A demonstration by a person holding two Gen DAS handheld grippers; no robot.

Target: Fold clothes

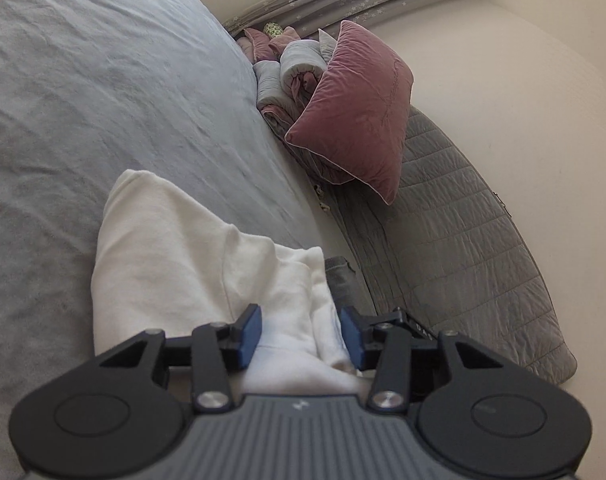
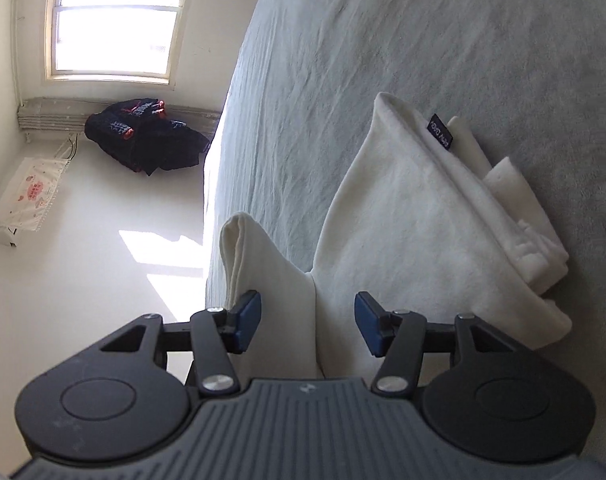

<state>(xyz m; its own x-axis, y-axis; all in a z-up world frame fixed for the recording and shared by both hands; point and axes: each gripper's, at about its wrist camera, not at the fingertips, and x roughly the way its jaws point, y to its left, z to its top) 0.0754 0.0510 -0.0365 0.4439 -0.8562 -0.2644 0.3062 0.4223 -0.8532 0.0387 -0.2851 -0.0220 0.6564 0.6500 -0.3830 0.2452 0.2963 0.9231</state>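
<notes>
Right now the white sweatshirt (image 1: 175,256) lies on the grey bedspread (image 1: 83,100), partly folded, near the bed's edge.

L gripper (image 1: 301,332): blue pads part-open, w/ a bunched white fold sitting between them. Cloth looks close to the right-hand pad, but pads don't seem to press, so I read it as not gripped. In this view the garment's long axis runs away from the fingers toward upper left, across the bed.

R gripper (image 2: 307,328): pads a bit wider apart, white cloth below and between them, no squeeze visible. A narrow piece, prob. a sleeve (image 2: 255,264), stands up just by the left pad at the bed's edge; the main body (image 2: 403,220) stretches ahead and to the right, w/ layers stacked at its far right side.

Both grippers sit at the near end of the garment. Judgement: next grab turns on that near end; R is nearer the sleeve, L nearer the bunched fold.

Writing: small dark tag (image 2: 442,132) on the fold edge has pale lettering, too small and turned to read. Gripper bodies show a small logo, not legible.

Off the bed: pink velvet cushion (image 1: 355,120), grey quilt (image 1: 463,248), dark clothing (image 2: 143,136) under the window (image 2: 119,16).
</notes>
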